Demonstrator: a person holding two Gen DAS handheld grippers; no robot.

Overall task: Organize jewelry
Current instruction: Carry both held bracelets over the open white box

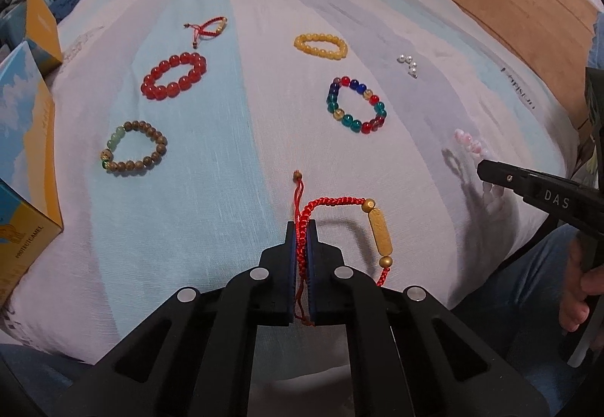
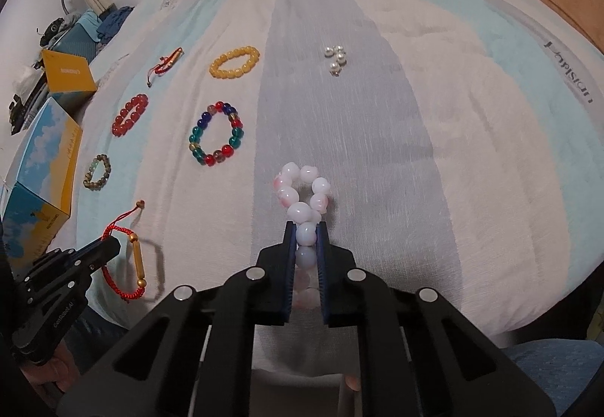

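The red cord bracelet (image 1: 336, 224) hung pinched by its braid in the left gripper (image 1: 301, 228), its gold bar dangling to the right above the striped bedspread (image 1: 211, 160); the pink bead bracelet (image 2: 304, 198) sat clamped bead-deep in the right gripper (image 2: 305, 228), its loop beyond the tips; both probably wanted slow, level carrying, lest loose ends snag the bracelets lying nearby.

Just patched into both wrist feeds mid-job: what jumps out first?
Each tool is clamped on a bracelet: the left tool pinches the red braided cord bracelet with a gold tube bead, the right tool grips the pink-and-white glossy bead bracelet. Beyond them on the striped bedspread lie a multicoloured glass bead bracelet and a yellow bead bracelet.
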